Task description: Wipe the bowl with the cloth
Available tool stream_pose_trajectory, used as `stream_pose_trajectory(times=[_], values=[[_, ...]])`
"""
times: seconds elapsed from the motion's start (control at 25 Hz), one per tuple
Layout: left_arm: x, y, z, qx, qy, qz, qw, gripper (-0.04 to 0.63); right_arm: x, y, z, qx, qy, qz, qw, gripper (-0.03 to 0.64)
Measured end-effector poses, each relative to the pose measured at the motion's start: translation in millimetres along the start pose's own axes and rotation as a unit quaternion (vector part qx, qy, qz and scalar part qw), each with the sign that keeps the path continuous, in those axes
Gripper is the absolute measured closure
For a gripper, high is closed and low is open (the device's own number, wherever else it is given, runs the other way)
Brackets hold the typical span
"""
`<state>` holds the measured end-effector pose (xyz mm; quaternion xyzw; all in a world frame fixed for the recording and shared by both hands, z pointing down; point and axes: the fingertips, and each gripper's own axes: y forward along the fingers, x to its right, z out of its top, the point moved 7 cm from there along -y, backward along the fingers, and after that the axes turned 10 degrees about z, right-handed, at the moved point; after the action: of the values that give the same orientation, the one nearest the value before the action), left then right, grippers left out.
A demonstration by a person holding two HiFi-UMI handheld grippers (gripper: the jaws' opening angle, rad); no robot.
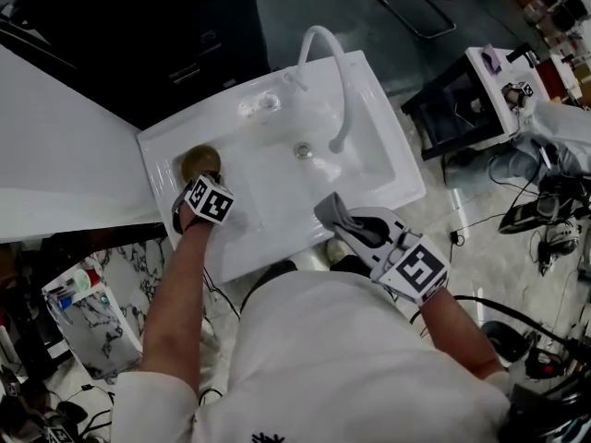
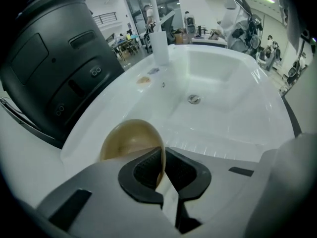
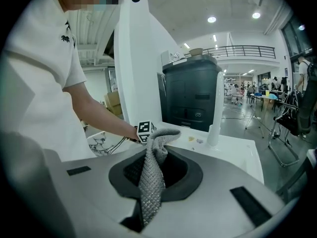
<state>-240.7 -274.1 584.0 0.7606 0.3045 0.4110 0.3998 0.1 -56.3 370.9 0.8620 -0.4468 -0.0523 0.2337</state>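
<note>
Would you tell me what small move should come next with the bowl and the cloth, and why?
Probably bring the right gripper with its cloth across to the bowl: the left gripper pinches its rim at the sink's left end, while the cloth is clamped but apart from it.

Open lab hall: freestanding sink [image 1: 388, 146], cables [image 1: 545, 192] tangled on floor [image 1: 480, 261] right of right gripper [image 1: 334, 215], desks [image 3: 262, 97] and balcony railing [image 3: 247, 48] far beyond its jaws.
</note>
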Motion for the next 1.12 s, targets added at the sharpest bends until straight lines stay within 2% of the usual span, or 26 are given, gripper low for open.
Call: stream_pose_trajectory(times=[0.32,0.44,0.52,0.6,0.76,1.12], values=[[8,-38,11,0.032,-0.040,-0.002,0.9987,0.578,6,-13,0,0.005,-0.021,0.027,0.999,0.588],[12,-57,18,0.054,-0.080,-0.008,0.9953,0.578,9,-19,2,0.014,-0.033,0.038,0.999,0.589],[17,-70,21,0.075,-0.120,-0.020,0.9898,0.578,11,-23,2,0.017,-0.041,0.047,0.998,0.588],[23,-87,24,0.094,-0.168,-0.040,0.9804,0.578,13,-28,2,0.023,-0.049,0.057,0.997,0.588],[40,-120,30,0.138,-0.262,-0.080,0.9517,0.578,17,-39,4,0.031,-0.071,0.079,0.994,0.589],[98,-200,58,0.225,-0.362,-0.111,0.8978,0.580,30,-68,10,0.075,-0.104,0.142,0.981,0.588]])
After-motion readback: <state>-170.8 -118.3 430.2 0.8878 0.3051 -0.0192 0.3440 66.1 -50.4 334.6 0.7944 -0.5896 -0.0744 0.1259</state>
